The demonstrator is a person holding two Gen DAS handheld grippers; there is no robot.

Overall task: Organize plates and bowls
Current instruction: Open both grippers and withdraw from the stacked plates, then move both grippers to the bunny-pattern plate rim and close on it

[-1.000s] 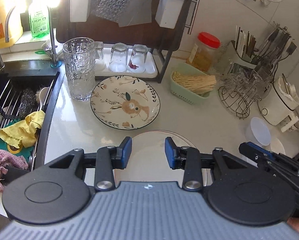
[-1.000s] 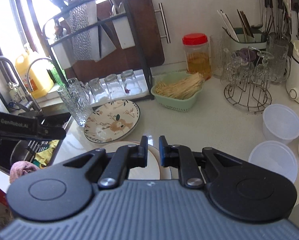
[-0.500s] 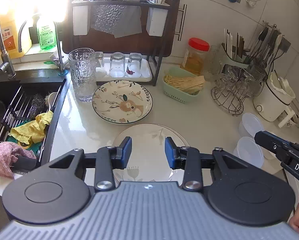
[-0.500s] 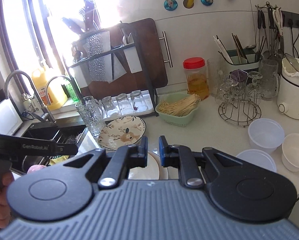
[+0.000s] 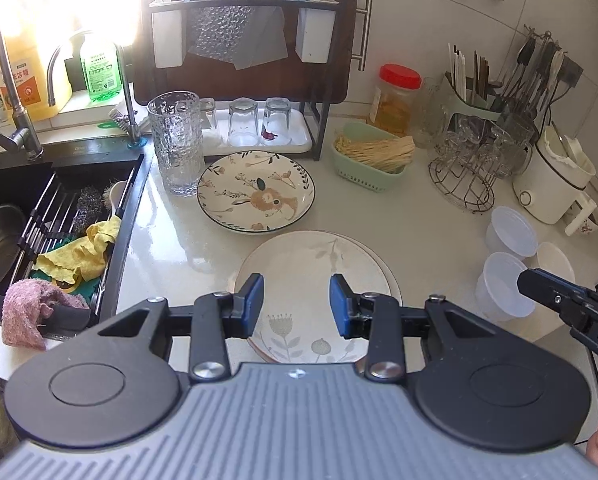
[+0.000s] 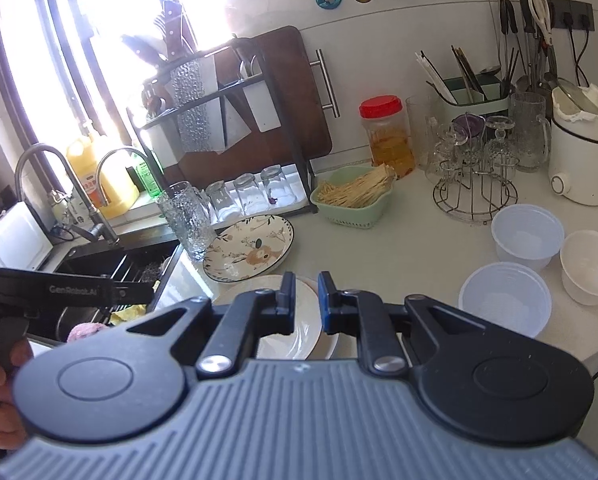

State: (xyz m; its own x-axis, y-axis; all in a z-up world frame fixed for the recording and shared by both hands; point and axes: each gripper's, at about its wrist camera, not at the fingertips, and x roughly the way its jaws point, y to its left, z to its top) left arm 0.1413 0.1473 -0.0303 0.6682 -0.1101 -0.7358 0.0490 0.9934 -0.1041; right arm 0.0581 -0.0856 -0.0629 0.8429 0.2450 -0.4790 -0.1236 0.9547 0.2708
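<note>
A white plate stack with a faint plant print (image 5: 311, 264) lies on the counter near the front edge; it also shows in the right wrist view (image 6: 299, 332). Behind it lies a patterned plate with a deer picture (image 5: 257, 196) (image 6: 249, 252). My left gripper (image 5: 296, 306) is open and empty above the white plates. My right gripper (image 6: 303, 304) has a narrow gap between its jaws, holds nothing, and hangs above the same plates. Three plastic bowls (image 6: 505, 304) (image 6: 527, 236) (image 6: 589, 266) stand at the right.
A tall textured glass (image 5: 177, 142) stands by the sink (image 5: 59, 208). A dish rack with upturned glasses (image 5: 255, 128), a green basket of sticks (image 5: 373, 156), a red-lidded jar (image 5: 397, 100), a wire glass stand (image 5: 475, 160) and a white cooker (image 5: 551, 184) line the back.
Both grippers have pulled back and risen from the counter, so more of the plates and the bowls shows. Neither gripper's opening has changed.
</note>
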